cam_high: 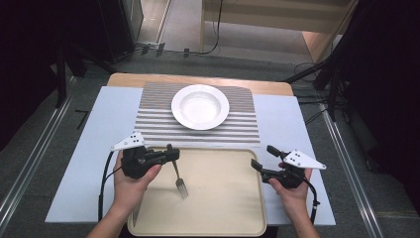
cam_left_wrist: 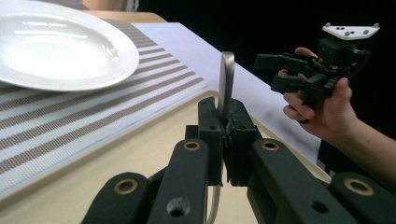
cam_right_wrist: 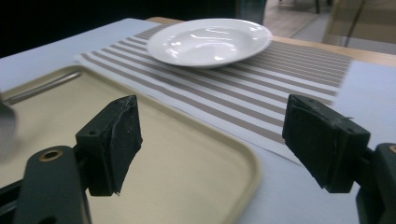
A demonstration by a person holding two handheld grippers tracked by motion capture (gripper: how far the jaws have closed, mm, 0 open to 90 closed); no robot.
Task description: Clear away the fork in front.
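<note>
Beige plastic tray (cam_high: 223, 208): largest piece near the hands, rounded corners, raised lip, smooth matte face, at the table's near edge.
Placemat (cam_high: 153, 124): woven, grey-and-white stripes, flat, just beyond the tray's far rim.
Plate (cam_high: 200, 106): glossy white ceramic, round, shallow bowl with a broad rim, sits on the placemat's far half.
Table cover (cam_high: 89, 163): pale blue sheet under everything; wood edge shows at the far side.
Left gripper (cam_high: 172, 154): jaws clamped tight on the fork handle; in the left gripper view the handle's end stands up between the black pads (cam_left_wrist: 212, 140).
Fork (cam_high: 179, 181): brushed metal, slim; held above the tray's left half, long axis running from the jaws toward the person, tines at the near end.
Right gripper (cam_high: 262, 161): jaws spread wide, nothing between them; at the tray's right rim, well apart from the fork.
Key relation: the fork hangs from the left gripper and the left hand is the nearer by far; placemat and plate lie beyond the fork, past the tray's far rim.
Judgement: next move likely carries the fork off the tray to the placemat beside the plate; the tines would need to swing to point away.
</note>
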